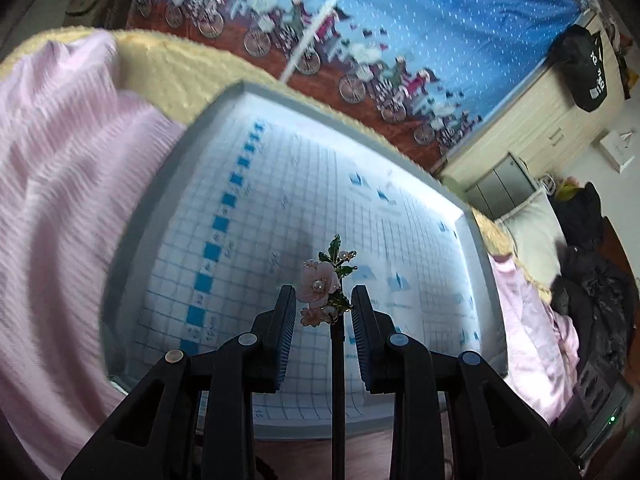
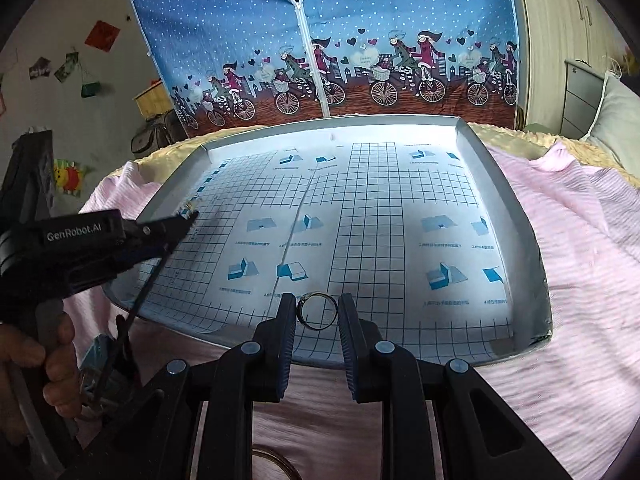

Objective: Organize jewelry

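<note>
Pink ribbed bedding (image 2: 560,240) covers the bed, and on it rests a shallow grey tray (image 2: 504,184) lined with a blue-gridded paper sheet (image 2: 368,216), in front of a blue cartoon-cyclist curtain (image 2: 400,20); going from the left, the left gripper (image 1: 323,304) hangs over the tray with a flower brooch (image 1: 320,284) between its fingers, the pads looking just closed on the lower stem, though whether both pads touch is hard to tell; the brooch looks light but fragile, its thin petals, leaves and small pearls liable to bend or snap, so the metal stem or back is the safer hold; further right, the right gripper (image 2: 318,312) pinches a plain metal ring (image 2: 317,311) across its outer edge, above the tray's near rim; the ring seems stiff, light and slippery, apt to squirt out unless both pads press squarely.
</note>
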`<control>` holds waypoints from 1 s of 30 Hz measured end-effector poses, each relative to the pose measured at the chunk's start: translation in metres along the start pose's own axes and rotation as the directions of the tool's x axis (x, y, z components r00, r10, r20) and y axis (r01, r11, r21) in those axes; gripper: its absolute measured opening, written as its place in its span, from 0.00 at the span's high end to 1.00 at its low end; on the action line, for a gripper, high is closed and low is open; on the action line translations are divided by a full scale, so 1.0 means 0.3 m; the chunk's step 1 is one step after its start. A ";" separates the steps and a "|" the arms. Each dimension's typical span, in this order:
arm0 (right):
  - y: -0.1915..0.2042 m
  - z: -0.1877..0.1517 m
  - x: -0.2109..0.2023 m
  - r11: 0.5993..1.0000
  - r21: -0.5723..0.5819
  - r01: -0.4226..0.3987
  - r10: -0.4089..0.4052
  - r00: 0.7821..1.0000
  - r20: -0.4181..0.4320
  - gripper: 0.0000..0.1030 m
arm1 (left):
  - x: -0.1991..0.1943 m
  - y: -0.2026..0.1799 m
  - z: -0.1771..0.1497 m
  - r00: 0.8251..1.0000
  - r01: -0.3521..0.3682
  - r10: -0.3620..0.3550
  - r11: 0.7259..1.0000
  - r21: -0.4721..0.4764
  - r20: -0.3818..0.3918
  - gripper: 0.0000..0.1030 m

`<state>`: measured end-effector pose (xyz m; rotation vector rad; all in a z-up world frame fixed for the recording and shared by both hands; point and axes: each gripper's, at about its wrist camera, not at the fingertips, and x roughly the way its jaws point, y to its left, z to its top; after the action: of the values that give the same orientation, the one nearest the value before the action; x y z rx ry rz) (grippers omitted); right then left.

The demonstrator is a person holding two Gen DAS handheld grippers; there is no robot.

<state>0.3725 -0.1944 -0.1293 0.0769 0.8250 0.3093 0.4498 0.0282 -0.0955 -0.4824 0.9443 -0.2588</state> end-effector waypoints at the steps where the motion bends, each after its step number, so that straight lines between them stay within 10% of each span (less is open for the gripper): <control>1: -0.001 0.001 0.001 1.000 0.002 0.001 -0.001 1.000 0.002 0.80 | 0.004 0.000 0.003 1.000 0.003 -0.003 1.000 0.001 -0.019 0.76; 5: -0.016 0.007 -0.022 1.000 0.018 0.003 -0.004 1.000 0.017 0.64 | -0.023 -0.020 -0.001 0.998 -0.046 0.047 0.999 0.028 -0.039 0.67; 12: 0.015 0.008 -0.222 0.999 -0.002 0.039 -0.038 0.990 0.134 0.33 | -0.264 -0.111 -0.089 0.983 -0.115 0.090 0.982 0.152 0.161 0.06; 19: 0.092 -0.016 -0.480 0.997 -0.068 0.038 -0.016 0.951 0.308 0.01 | -0.548 -0.201 -0.242 0.913 -0.229 0.111 0.935 0.270 0.392 0.04; 30: 0.222 -0.197 -0.775 0.989 -0.135 0.053 0.016 0.886 0.463 0.00 | -0.834 -0.200 -0.544 0.838 -0.341 0.128 0.881 0.326 0.530 0.04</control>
<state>0.1650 -0.2038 0.0083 0.0059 0.3240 0.3153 0.1733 0.0345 0.0325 -0.0229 0.4134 -0.0868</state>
